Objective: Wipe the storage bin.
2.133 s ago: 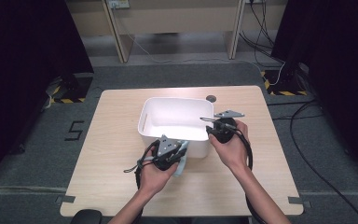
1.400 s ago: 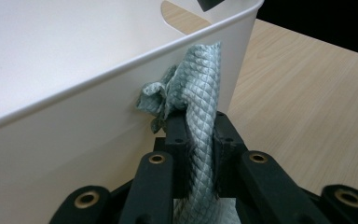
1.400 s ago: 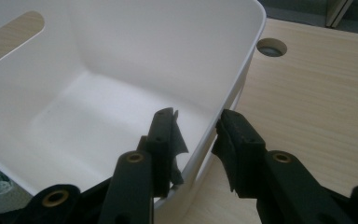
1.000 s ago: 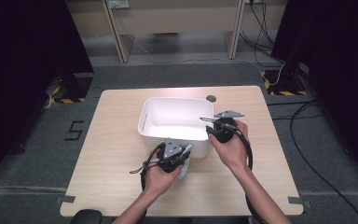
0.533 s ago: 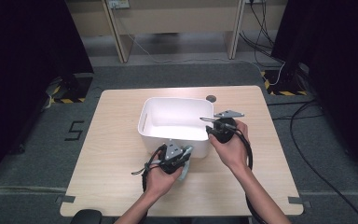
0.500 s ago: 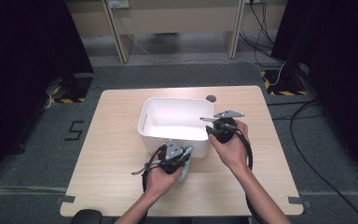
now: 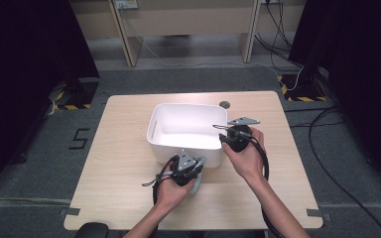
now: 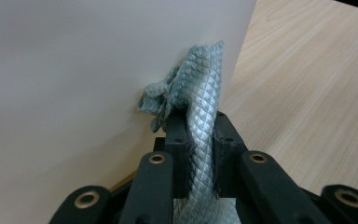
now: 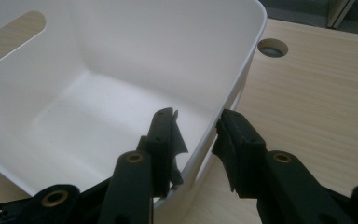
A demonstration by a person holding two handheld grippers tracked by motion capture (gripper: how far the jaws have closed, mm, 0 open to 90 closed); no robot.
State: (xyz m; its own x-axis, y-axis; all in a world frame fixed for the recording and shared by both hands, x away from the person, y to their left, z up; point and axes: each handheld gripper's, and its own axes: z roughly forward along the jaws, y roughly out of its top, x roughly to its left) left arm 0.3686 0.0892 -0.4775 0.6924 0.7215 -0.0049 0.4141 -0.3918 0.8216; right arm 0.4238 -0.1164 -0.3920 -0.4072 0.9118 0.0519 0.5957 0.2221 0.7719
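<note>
A white plastic bin (image 7: 188,105) stands in the middle of the wooden table (image 7: 124,134). My left gripper (image 7: 194,171) is at the bin's near outer wall (image 8: 74,70), shut on a grey scaly-textured cloth (image 8: 200,93). The cloth's bunched end presses against that wall. My right gripper (image 7: 223,135) straddles the bin's right wall near the front corner. In the right gripper view, one jaw is inside the bin (image 9: 121,46) and one outside, closed on the rim at my right gripper (image 9: 193,123). The bin's inside looks bare.
A round cable hole (image 7: 223,104) sits in the table just behind the bin's right rear corner, also seen as the hole (image 9: 272,47). The bin has a handle slot (image 9: 11,36) in its far wall. Bare wood lies to the left and right.
The left gripper with the cloth has shifted slightly right along the bin's front wall. The right gripper has stayed on the rim.
</note>
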